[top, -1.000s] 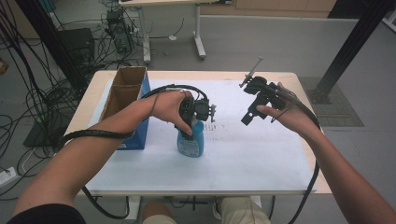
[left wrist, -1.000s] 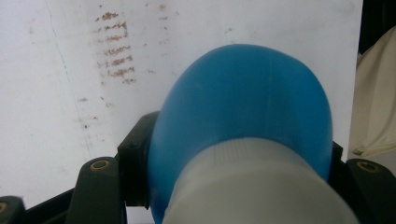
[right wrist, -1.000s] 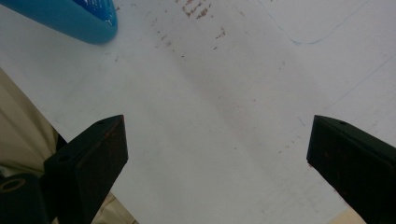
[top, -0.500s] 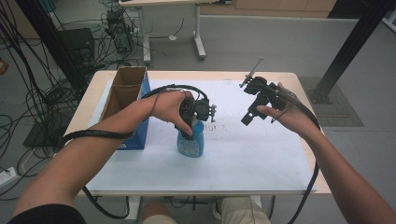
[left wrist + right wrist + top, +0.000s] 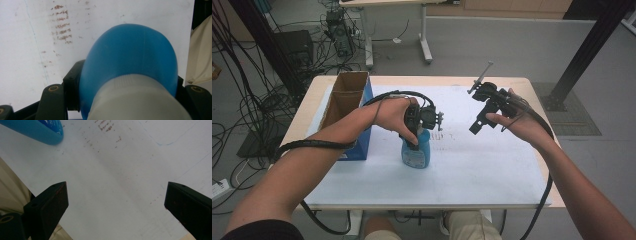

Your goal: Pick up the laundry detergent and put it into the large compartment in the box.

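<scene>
— How's the light?
— Even and soft overhead; faint shadows on the white table sheet (image 5: pixel 472 170).
— Sharpness?
— The blue bottle (image 5: pixel 130 65) is blurred up close; the high view bends at its edges.

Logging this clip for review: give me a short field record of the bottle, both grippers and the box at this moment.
bottle: blue bottle upright on the white sheet
left gripper: left gripper shut on the bottle's neck from above
right gripper: right gripper open, nothing between the jaws, held above the sheet to the bottle's right
box: cardboard box open-topped, at the table's left edge, apart from the bottle
</scene>
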The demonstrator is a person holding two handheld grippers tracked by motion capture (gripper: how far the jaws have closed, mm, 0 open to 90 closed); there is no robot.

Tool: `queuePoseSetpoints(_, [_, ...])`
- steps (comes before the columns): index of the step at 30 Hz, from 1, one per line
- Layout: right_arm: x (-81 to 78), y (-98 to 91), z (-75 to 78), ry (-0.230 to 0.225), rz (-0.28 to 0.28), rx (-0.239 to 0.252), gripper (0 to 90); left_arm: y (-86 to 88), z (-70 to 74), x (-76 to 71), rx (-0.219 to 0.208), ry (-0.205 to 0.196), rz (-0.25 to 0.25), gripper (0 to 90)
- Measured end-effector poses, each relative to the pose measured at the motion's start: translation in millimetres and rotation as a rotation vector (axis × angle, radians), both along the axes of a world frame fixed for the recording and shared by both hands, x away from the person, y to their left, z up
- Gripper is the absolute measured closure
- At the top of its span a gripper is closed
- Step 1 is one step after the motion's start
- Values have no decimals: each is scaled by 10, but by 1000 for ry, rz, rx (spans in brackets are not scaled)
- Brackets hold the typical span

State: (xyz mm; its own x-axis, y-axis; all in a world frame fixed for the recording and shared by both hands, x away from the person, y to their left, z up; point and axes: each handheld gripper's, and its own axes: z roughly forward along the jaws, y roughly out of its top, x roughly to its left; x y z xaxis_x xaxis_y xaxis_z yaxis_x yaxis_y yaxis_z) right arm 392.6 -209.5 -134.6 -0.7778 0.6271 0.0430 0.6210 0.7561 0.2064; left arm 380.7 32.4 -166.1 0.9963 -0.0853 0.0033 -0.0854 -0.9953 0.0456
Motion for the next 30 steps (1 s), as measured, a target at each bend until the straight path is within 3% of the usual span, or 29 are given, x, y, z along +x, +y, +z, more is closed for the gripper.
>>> queuePoseSetpoints(30, [-20, -51, -10, -7, -4, 12, 52, -32, 3, -9, 13, 3, 36, 363])
